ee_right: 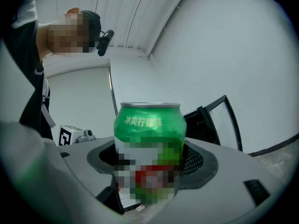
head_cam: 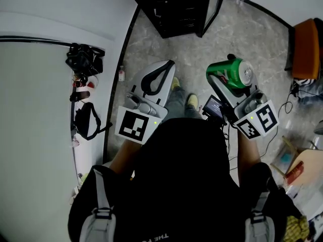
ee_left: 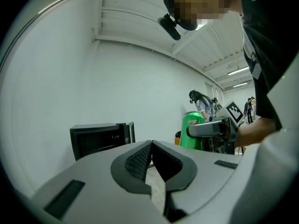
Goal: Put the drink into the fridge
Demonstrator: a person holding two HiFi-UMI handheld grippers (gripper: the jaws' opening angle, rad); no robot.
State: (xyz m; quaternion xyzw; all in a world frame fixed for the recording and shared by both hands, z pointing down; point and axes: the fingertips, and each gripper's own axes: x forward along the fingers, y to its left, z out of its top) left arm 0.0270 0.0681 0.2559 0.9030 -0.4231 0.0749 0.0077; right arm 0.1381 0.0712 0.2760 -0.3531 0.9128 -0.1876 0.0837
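Note:
A green drink can (head_cam: 233, 73) with a silver top sits between the jaws of my right gripper (head_cam: 229, 82), which is shut on it. In the right gripper view the can (ee_right: 149, 150) stands upright and fills the middle. My left gripper (head_cam: 157, 79) is shut with nothing in it; its jaws meet in the left gripper view (ee_left: 150, 160). The small black fridge (head_cam: 179, 6) stands ahead on the floor with its glass door (head_cam: 213, 6) swung open. The left gripper view shows the fridge (ee_left: 100, 139) at left and the can (ee_left: 194, 132) at right.
A white table (head_cam: 35, 110) with a black headset (head_cam: 83, 59) and cables runs along my left. An orange seat (head_cam: 307, 49) stands at the right. Clutter and cables lie on the grey floor (head_cam: 252, 29) at the lower right. White walls lie behind the fridge.

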